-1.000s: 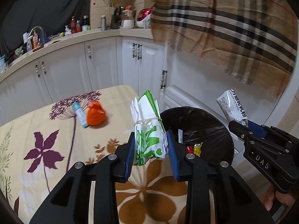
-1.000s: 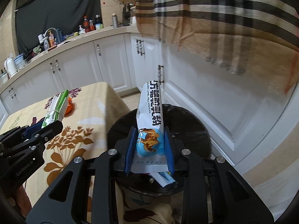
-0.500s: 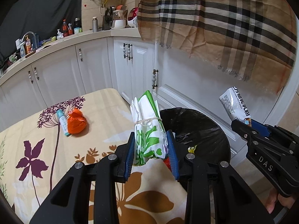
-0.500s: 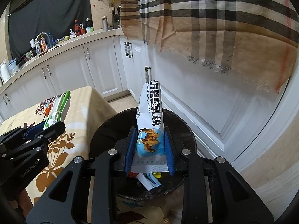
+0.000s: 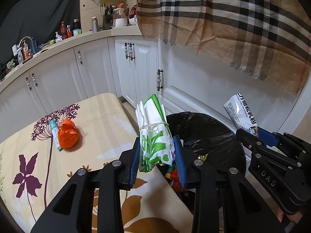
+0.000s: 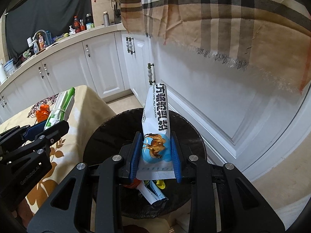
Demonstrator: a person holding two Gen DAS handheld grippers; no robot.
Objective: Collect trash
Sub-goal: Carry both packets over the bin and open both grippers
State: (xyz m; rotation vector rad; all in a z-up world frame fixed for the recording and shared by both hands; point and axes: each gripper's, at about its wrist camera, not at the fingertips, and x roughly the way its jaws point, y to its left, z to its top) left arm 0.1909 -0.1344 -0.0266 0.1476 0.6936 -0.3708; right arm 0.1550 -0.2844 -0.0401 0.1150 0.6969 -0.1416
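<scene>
My left gripper [image 5: 157, 156] is shut on a green and white folded bag bundle [image 5: 153, 134] tied with a rubber band, held upright over the table's right edge beside the black-lined trash bin [image 5: 204, 134]. My right gripper [image 6: 156, 155] is shut on a white milk powder pouch [image 6: 155, 120] with a camel picture, standing directly above the bin [image 6: 108, 134]. Wrappers [image 6: 153, 191] lie at the bin's bottom. On the table lie an orange crumpled bag [image 5: 68, 134] and a small blue-white tube [image 5: 54, 133].
The table wears a beige floral cloth [image 5: 97, 120]. White cabinets [image 5: 93, 71] run behind, with bottles on the counter [image 5: 68, 31]. A plaid cloth [image 5: 223, 19] hangs above the bin. A white panelled wall [image 6: 223, 106] stands right behind the bin.
Both grippers have moved toward the bin with their loads: the bundle now stands at the table's edge beside the rim and the pouch sits lower over the bin's opening.
</scene>
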